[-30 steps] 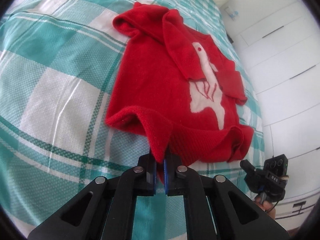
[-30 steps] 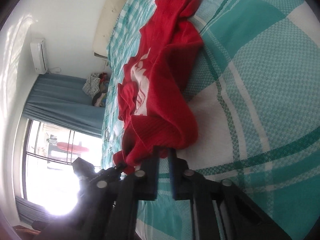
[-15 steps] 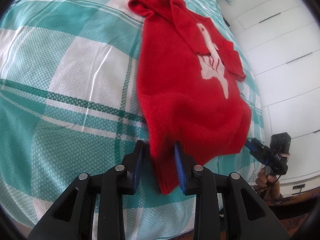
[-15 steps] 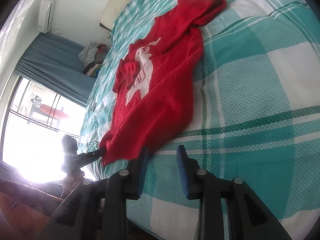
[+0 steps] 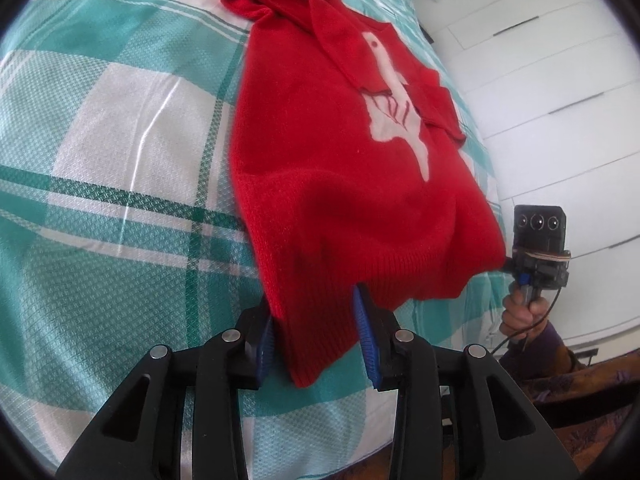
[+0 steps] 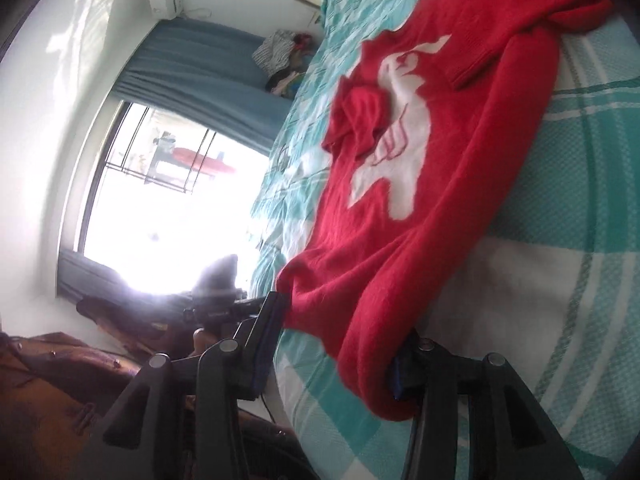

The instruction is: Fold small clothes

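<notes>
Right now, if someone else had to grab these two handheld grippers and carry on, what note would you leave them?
Left gripper: jaws opening, with the near hem corner of the red sweater lying loose between the blue pads.
Right gripper: open, the other hem corner draped against its right finger, not pinched.
The sweater lies front up on the checked bedspread, white bird design showing, hem toward you, one sleeve folded across the chest.
Done: the body is pulled out fairly flat.
Left: the far sleeve and collar are bunched, and the body looks unfolded; probably tuck the sleeves, then fold.
</notes>
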Action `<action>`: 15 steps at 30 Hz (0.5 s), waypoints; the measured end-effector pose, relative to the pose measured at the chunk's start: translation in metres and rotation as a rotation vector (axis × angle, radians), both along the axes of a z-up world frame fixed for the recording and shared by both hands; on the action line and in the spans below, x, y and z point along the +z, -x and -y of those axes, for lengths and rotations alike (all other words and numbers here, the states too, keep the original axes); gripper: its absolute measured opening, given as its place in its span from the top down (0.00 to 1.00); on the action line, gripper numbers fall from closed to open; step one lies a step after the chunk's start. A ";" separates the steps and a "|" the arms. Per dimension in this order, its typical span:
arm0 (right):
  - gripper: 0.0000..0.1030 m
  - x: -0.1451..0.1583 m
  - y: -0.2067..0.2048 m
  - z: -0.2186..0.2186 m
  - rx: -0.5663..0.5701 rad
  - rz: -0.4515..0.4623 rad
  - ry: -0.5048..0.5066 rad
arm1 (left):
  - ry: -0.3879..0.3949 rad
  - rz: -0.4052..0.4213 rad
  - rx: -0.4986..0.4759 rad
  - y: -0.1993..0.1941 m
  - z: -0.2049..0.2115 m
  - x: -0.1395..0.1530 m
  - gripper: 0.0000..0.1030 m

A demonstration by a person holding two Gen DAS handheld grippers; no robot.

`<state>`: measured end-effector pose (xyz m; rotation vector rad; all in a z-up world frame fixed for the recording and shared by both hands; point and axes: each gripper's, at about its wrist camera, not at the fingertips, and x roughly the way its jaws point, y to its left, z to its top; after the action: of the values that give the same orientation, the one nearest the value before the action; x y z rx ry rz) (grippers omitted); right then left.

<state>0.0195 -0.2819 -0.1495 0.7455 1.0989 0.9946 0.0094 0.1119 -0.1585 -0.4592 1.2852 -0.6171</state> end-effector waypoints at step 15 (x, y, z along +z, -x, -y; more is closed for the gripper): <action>0.95 -0.005 0.056 0.029 -0.070 -0.047 0.236 | -0.045 0.008 -0.087 0.011 0.007 0.012 0.98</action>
<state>-0.0370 -0.3106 -0.1546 0.6132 1.1996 0.7757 -0.0011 0.1049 -0.1465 -0.3646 1.3145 -0.6607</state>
